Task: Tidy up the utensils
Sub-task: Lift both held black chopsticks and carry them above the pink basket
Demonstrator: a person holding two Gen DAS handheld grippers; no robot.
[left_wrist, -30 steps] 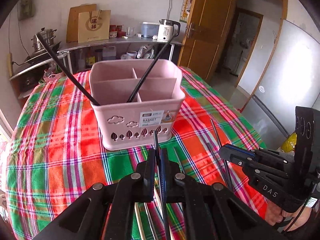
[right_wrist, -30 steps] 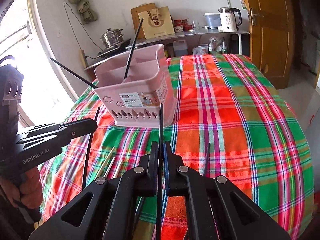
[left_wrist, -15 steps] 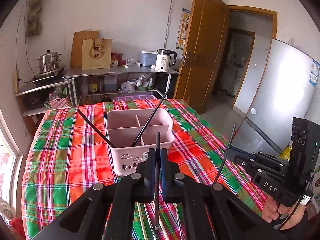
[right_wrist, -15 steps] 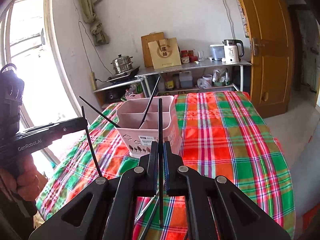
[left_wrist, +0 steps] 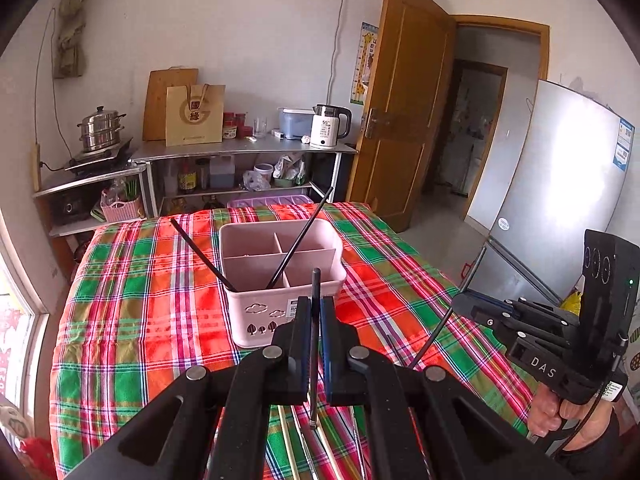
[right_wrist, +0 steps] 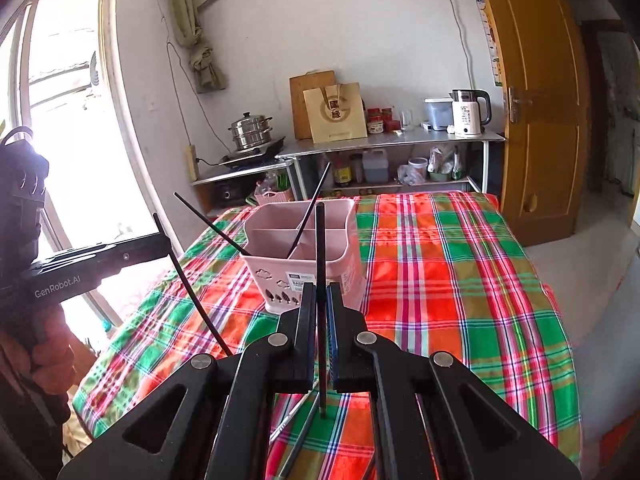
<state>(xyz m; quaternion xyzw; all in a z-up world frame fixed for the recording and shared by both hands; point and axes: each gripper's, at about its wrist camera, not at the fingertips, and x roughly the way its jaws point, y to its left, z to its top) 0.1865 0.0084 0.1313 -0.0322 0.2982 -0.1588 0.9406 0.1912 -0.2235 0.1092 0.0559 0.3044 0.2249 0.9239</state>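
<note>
A pink divided utensil basket [left_wrist: 280, 292] stands on the plaid table with two black chopsticks [left_wrist: 298, 244] leaning in it; it also shows in the right wrist view [right_wrist: 304, 264]. My left gripper [left_wrist: 314, 304] is shut on a black chopstick [left_wrist: 314, 344], held upright above the table in front of the basket. My right gripper [right_wrist: 320, 292] is shut on another black chopstick [right_wrist: 320, 300], also upright. Each gripper shows in the other's view, the right one [left_wrist: 464, 304] and the left one [right_wrist: 160, 240]. Loose pale and dark chopsticks [right_wrist: 300, 436] lie on the cloth below.
The plaid tablecloth [left_wrist: 140, 300] covers the table. Behind it a metal shelf [left_wrist: 240, 152] holds a kettle, paper bag and steamer pot. A wooden door [left_wrist: 404, 100] and fridge [left_wrist: 560, 200] stand at the right. A window [right_wrist: 72, 120] is at the left.
Both grippers have risen and pulled back from the basket, each lifting its black chopstick off the table. The basket looks smaller and farther away.
</note>
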